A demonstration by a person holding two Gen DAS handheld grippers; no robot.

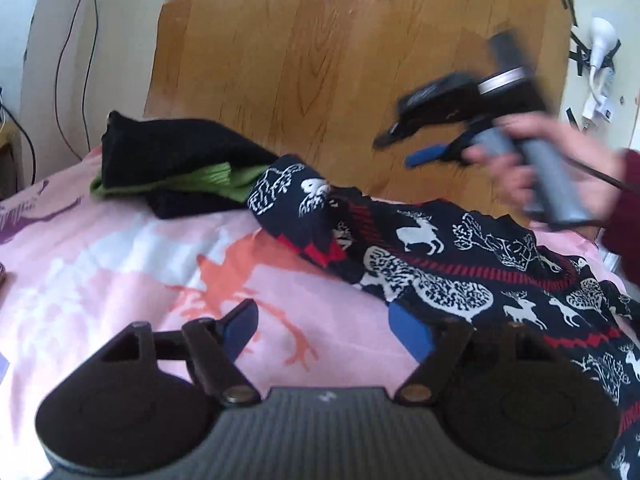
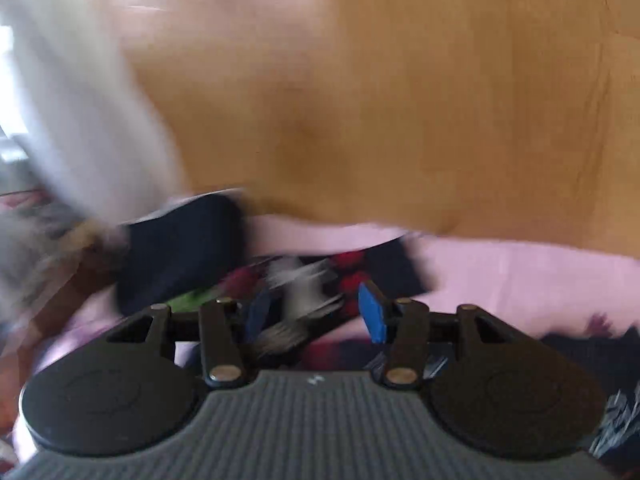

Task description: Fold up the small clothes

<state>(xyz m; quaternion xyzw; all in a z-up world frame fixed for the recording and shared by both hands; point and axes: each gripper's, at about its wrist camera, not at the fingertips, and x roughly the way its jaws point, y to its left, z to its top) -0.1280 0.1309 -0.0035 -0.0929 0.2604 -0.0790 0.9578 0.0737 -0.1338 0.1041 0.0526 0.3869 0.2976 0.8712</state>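
Both tongs stood spread and empty. Through the left wrist camera, the left tongs (image 1: 328, 328) hovered at the bottom centre over the pink bedsheet with deer print (image 1: 120, 264), blue pads wide apart, the right-hand pad just at the edge of the navy knitted sweater with white reindeer and red bands (image 1: 460, 276). That sweater lay crumpled across the right half of the frame, one sleeve bunched toward a folded stack of black and green knitwear (image 1: 168, 164) at upper left. At upper right, the right tongs (image 1: 404, 148) were blurred, held in the right hand (image 1: 520, 168) above the wooden floor (image 1: 300, 48).

Through the right wrist camera, everything smeared; the right tongs (image 2: 316, 312) gaped over the sweater (image 2: 344, 268) near mid-frame.

Judging by this, spreading the sweater flat was the step in hand; next, each tong needed a hem or shoulder edge to pinch.
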